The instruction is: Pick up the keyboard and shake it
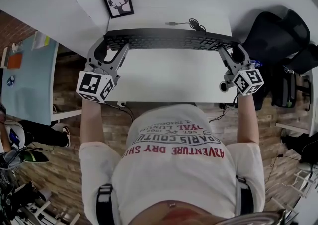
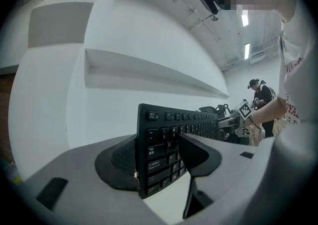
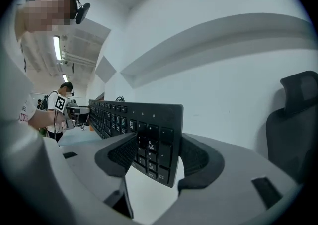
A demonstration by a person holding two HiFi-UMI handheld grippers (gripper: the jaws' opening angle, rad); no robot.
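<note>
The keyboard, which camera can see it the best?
The head view: it shows the whole black keyboard, end to end, over the white table. The left gripper view shows mainly the Esc end, pinched by the left gripper; the right gripper view shows mainly the number-pad end in the right gripper.

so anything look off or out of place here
Only the keyboard: it's tipped up on its long edge above the desk, clamped at each end by the left gripper and right gripper. Nothing looks damaged.
</note>
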